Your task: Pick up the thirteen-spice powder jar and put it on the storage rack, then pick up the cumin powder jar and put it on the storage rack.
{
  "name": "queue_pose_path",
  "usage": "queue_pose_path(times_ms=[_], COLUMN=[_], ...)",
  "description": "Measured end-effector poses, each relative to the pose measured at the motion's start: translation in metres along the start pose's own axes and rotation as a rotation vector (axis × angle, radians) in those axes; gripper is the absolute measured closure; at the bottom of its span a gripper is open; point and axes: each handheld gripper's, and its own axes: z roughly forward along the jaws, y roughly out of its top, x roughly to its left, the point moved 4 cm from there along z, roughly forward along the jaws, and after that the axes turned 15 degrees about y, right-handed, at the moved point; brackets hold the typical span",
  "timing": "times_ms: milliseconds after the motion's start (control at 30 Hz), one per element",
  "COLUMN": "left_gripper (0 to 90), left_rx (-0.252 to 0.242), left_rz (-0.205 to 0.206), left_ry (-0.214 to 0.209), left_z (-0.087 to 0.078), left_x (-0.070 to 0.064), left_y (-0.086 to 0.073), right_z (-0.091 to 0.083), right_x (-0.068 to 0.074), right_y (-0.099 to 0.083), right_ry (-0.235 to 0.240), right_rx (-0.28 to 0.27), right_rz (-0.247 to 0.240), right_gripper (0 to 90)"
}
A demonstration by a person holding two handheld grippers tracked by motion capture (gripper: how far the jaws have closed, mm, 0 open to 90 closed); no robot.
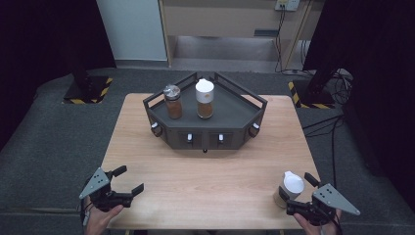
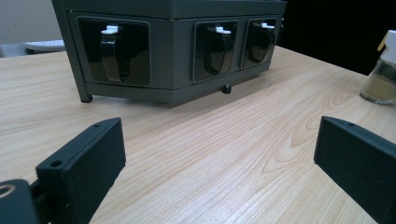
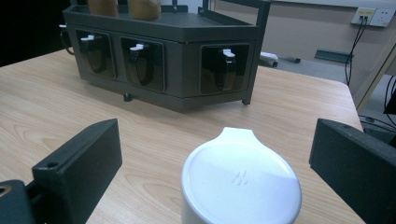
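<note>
Dark rack [image 1: 230,128] mid-table; two brown-filled jars [image 1: 172,102] [image 1: 204,99] on top.

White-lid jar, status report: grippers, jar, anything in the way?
Right gripper open, jaws either side of white-lid jar, not closed. Left gripper open, idle. Jar upright on table. Nothing in the way.

**No readable writing**

No text, brand or number is showing clearly enough to read. The white lid [image 3: 241,184] is carrying only a small embossed mark of dots, and the jar label [image 1: 205,97] is appearing too blurred to read.
</note>
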Motion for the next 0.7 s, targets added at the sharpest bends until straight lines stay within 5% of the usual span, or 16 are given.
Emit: queue_pose_path(times_ms=[700], left_gripper=[1.2], left_rx=[0.005], left_rz=[0.003], left_ry=[-0.008], left_z=[0.0015], left_x=[-0.0002], left_y=[0.0001], right_z=[-0.0027], right_x=[0.0013], right_y=[0.003], right_ry=[-0.006], right_rx=[-0.01], right_rz=[-0.007], right_gripper=[2.5])
